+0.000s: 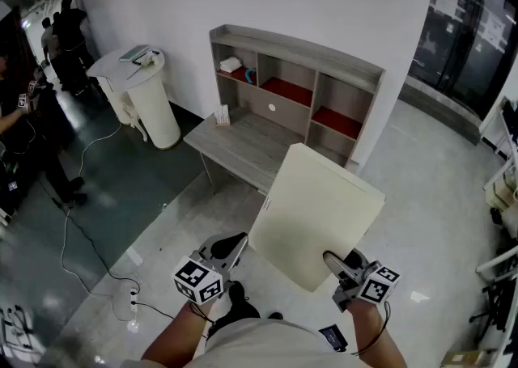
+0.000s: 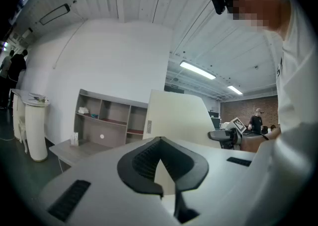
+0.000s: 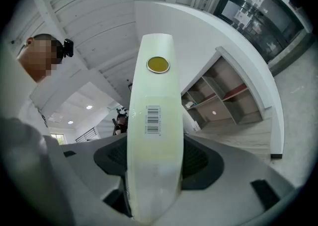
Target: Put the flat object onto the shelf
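Observation:
A large flat cream board [image 1: 316, 217] stands in front of me, held by its lower right corner in my right gripper [image 1: 340, 265], which is shut on it. In the right gripper view the board's edge [image 3: 151, 120], with a barcode and a yellow sticker, runs up between the jaws. My left gripper [image 1: 231, 247] hovers just left of the board's lower edge, shut and holding nothing. The left gripper view shows the board [image 2: 179, 115] beyond its closed jaws. The grey shelf unit [image 1: 295, 75] with red-lined compartments sits on a grey desk [image 1: 243, 144] against the white wall ahead.
A white round pedestal table [image 1: 150, 91] stands left of the desk. Cables [image 1: 89, 245] trail over the floor at the left, where people [image 1: 48, 51] stand. A small white item [image 1: 231, 65] lies in the shelf's upper left compartment. Glass doors [image 1: 469, 19] are at the right.

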Demonstrator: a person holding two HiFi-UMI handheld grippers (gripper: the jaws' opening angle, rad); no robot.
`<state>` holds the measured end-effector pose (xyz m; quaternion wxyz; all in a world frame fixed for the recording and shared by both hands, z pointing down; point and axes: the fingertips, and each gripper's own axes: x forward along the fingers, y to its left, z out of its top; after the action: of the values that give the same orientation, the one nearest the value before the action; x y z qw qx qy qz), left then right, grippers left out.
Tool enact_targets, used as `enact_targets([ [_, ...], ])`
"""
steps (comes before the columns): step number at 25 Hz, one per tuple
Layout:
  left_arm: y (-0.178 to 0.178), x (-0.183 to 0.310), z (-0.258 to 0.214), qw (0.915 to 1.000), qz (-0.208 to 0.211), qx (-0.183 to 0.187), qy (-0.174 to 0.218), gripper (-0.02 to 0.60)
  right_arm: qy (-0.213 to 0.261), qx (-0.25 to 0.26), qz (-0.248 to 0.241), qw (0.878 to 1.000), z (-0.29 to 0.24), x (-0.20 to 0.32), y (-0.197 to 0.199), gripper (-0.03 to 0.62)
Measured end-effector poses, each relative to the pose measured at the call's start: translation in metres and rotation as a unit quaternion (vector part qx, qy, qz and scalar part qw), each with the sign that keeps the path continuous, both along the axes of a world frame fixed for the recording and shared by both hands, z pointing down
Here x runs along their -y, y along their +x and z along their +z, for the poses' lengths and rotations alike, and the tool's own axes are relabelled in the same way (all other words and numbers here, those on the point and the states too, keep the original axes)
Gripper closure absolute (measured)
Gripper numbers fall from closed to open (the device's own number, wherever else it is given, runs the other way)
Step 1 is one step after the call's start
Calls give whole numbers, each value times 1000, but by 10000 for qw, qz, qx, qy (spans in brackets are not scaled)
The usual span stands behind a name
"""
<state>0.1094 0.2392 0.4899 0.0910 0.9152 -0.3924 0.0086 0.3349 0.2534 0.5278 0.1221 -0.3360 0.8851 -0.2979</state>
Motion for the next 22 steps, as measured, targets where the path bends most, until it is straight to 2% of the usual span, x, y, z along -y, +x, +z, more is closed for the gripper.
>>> enact_targets([
  [13,-48,35,4,9999,-68,-44,-76,569,24,8,-48,10000,-6,38,-42,309],
  [22,-113,85,9,9999,-5,-127,-36,569,80,-138,28,9999,-7,90,-106,310],
])
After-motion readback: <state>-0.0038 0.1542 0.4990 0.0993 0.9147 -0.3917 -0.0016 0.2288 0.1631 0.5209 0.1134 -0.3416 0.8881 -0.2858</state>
